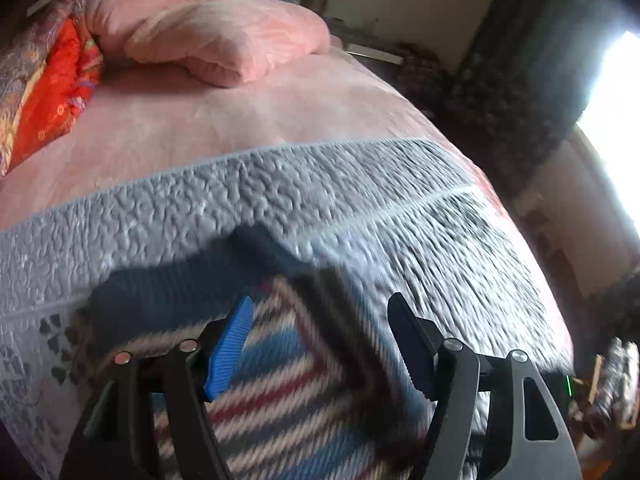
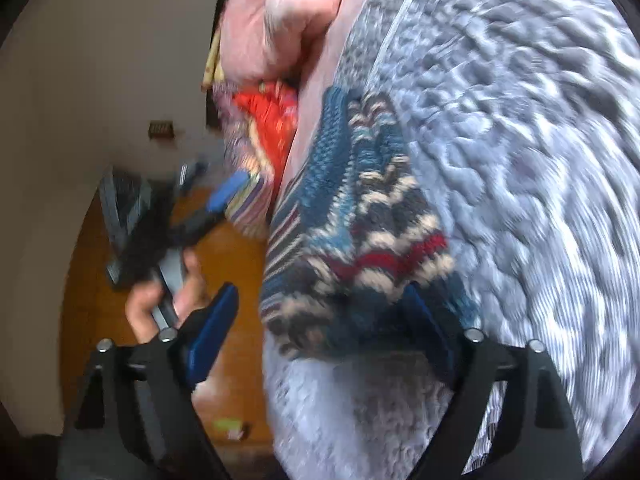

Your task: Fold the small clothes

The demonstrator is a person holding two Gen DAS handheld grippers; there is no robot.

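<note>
Sweater (image 1: 288, 368), right view alone shows hand (image 2: 160, 300)

I saw a coarse knitted wool sweater (image 2: 360, 216) on a puckered quilted cloth bedspread (image 1: 280, 200); the pillow (image 1: 224, 36) looked plush, perhaps fleece.

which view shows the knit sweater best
The right wrist view: the knit sweater fills the middle of the frame, with its blue, cream and red bands and folded outline on the grey quilt readable despite blur. The left wrist view shows only a blurred striped part close behind the open left gripper.
</note>
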